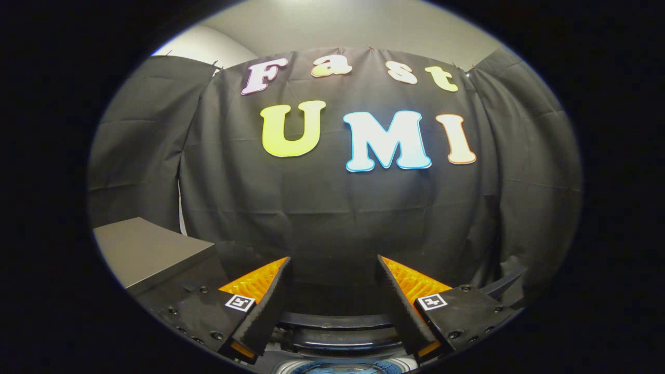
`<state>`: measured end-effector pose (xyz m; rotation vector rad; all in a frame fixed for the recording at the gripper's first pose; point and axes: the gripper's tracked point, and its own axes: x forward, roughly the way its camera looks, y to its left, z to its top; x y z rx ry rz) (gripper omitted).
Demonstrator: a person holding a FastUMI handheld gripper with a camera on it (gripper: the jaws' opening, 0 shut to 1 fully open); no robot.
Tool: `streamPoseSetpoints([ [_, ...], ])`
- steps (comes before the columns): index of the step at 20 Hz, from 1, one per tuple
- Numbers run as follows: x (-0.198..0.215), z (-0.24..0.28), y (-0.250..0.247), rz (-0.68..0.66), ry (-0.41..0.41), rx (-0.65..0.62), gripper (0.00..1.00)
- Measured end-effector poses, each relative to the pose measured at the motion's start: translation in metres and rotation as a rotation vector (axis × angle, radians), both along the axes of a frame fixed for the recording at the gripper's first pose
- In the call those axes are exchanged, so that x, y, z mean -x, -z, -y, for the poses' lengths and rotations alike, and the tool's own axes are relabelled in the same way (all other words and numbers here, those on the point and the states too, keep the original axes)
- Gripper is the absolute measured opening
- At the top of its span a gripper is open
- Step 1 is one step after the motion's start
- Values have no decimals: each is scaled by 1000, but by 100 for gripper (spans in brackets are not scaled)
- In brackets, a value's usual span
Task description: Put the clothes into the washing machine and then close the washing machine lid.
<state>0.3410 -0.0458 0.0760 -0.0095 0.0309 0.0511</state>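
Held level, the two-finger gripper with black ribbed fingers and orange backing (332,270) has its fingers spread wide apart with nothing between them, aimed at the black cloth wall (332,208); below and between the fingers lies the round dark opening of the washing machine (340,332), mostly cut off, so its drum is hard to make out; a scrap of blue (345,368) shows at its lowest visible part, perhaps clothing, though I cannot tell; a flat grey panel (145,249) sits beyond the left finger.
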Motion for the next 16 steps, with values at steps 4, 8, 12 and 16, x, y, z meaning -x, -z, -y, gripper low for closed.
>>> streamPoseSetpoints([
  [4, 24, -2, 7, -5, 6, 3, 98],
  [8, 40, -2, 16, -24, 14, 5, 98],
  [12, 54, -3, 25, -38, 24, 6, 98],
  [16, 67, -4, 34, -55, 34, 6, 98],
])
